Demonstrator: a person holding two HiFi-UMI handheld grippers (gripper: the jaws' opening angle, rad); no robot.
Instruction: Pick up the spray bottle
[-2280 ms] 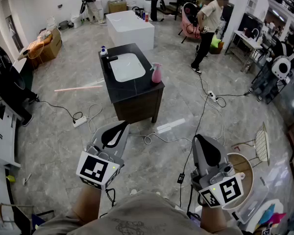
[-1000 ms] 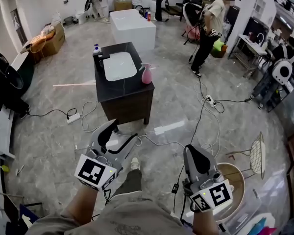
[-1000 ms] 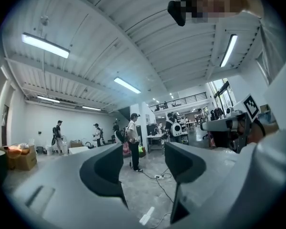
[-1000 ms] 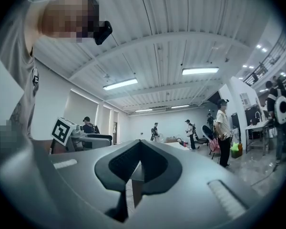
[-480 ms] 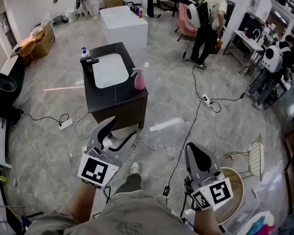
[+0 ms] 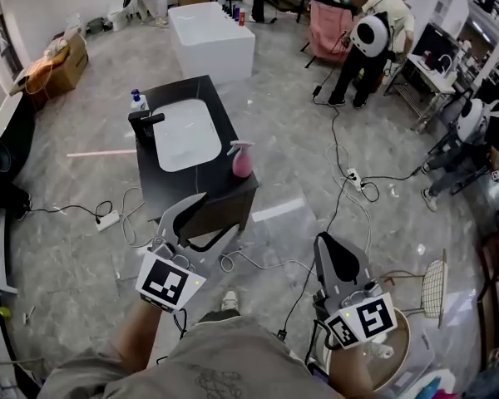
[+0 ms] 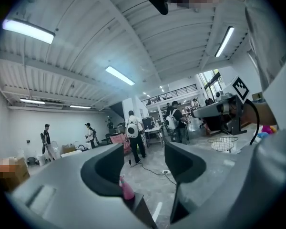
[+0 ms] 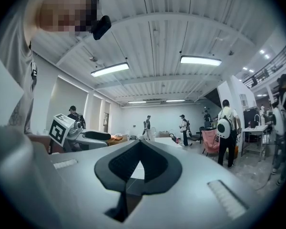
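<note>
While the pink spray bottle (image 6: 242, 160) stands upright at the 4 o'clock edge of the black desk (image 6: 226, 116), the left gripper (image 6: 216, 214) hovers at its 6 o'clock, jaws wide apart and empty; the right gripper (image 6: 326, 241) has its jaws pressed together, empty.

The left hand-held gripper (image 6: 218, 214), lower left, and the right hand-held gripper (image 6: 325, 241), lower right, are light grey with black-lined jaws. Each bears a white cube (image 6: 168, 281) printed with black squares. A black cable (image 6: 183, 326) loops under the left cube. The shirt (image 6: 208, 368) is grey-beige with a faint print.
</note>
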